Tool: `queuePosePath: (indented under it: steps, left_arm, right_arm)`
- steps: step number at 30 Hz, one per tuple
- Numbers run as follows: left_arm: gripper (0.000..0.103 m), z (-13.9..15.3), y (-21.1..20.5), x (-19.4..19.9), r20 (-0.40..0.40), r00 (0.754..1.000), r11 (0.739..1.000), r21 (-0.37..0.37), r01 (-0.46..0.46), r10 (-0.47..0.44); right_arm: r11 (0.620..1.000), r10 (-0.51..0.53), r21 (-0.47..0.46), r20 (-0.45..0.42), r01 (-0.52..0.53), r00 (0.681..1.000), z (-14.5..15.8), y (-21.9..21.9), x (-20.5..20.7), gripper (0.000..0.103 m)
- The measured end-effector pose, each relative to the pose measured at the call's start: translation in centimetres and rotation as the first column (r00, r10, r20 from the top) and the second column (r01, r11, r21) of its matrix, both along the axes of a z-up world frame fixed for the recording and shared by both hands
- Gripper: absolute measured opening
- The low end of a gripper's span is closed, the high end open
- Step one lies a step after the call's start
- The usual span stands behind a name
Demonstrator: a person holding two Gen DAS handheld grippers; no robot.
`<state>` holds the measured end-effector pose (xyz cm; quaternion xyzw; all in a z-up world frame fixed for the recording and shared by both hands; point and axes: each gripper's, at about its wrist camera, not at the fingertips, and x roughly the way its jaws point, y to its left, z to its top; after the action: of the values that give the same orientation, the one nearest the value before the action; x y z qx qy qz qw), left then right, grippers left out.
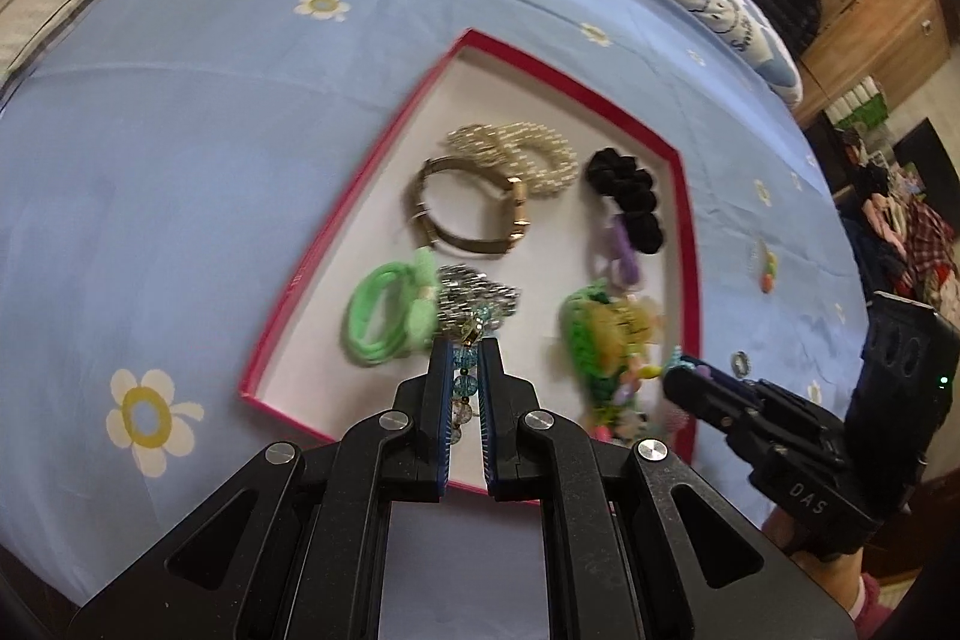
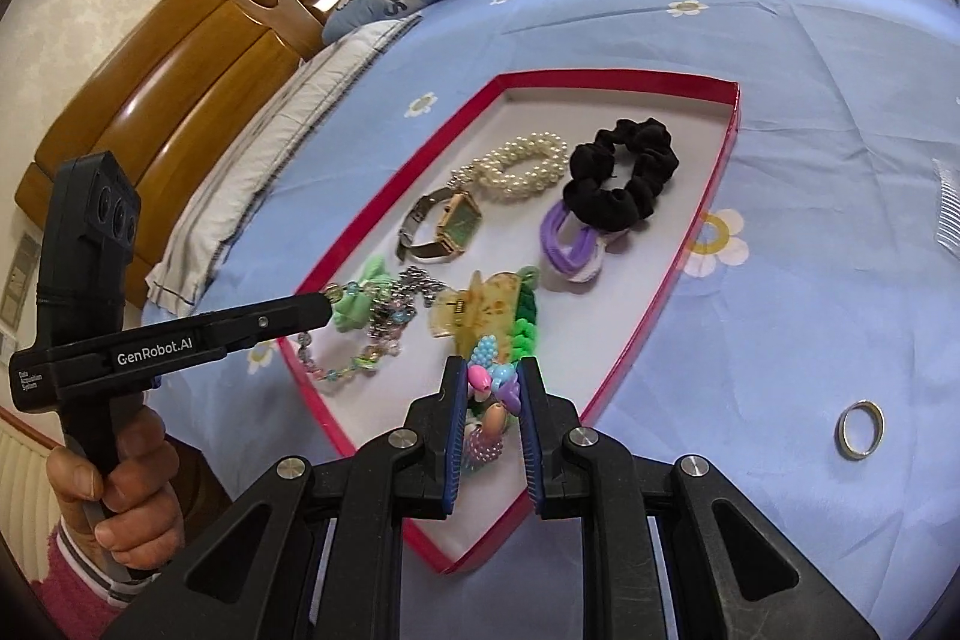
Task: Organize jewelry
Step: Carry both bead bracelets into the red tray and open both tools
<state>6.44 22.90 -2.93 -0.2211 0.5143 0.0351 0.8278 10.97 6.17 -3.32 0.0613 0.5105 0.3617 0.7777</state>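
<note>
A red-rimmed white tray (image 1: 687,196) (image 2: 678,79) lies on the blue bedsheet. It holds a pearl bracelet (image 2: 525,166), a watch (image 2: 456,220), a black scrunchie (image 2: 624,184), a purple hair tie (image 2: 570,244), a green hair tie (image 1: 384,316) and a yellow claw clip (image 2: 474,310). My left gripper (image 1: 465,349) is shut on a glass bead bracelet (image 1: 463,388) whose loop hangs into the tray (image 2: 354,364). My right gripper (image 2: 493,370) is shut on a colourful bead bracelet (image 2: 489,388) above the tray's near end.
A silver ring (image 2: 861,429) lies on the sheet right of the tray. A small earring (image 1: 767,274) and a hair comb (image 2: 948,208) also lie on the sheet. Pillows and a wooden headboard (image 2: 180,58) are beyond.
</note>
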Motion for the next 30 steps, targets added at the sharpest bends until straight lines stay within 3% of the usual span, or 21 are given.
queuePosePath:
  steps: [25,30]
  left_arm:
    - [0.008,-1.8,0.6,-0.3,-0.055,0.998,0.999,0.035,-0.029,0.031]
    - [0.018,-1.7,0.3,-0.4,-0.054,0.998,0.999,0.047,-0.026,0.028]
  right_arm:
    - [0.999,0.017,-0.032,0.0,-0.017,1.0,-0.7,1.0,0.0,0.02]
    - [0.999,0.015,-0.031,0.002,-0.015,1.0,-0.5,1.0,-0.1,0.022]
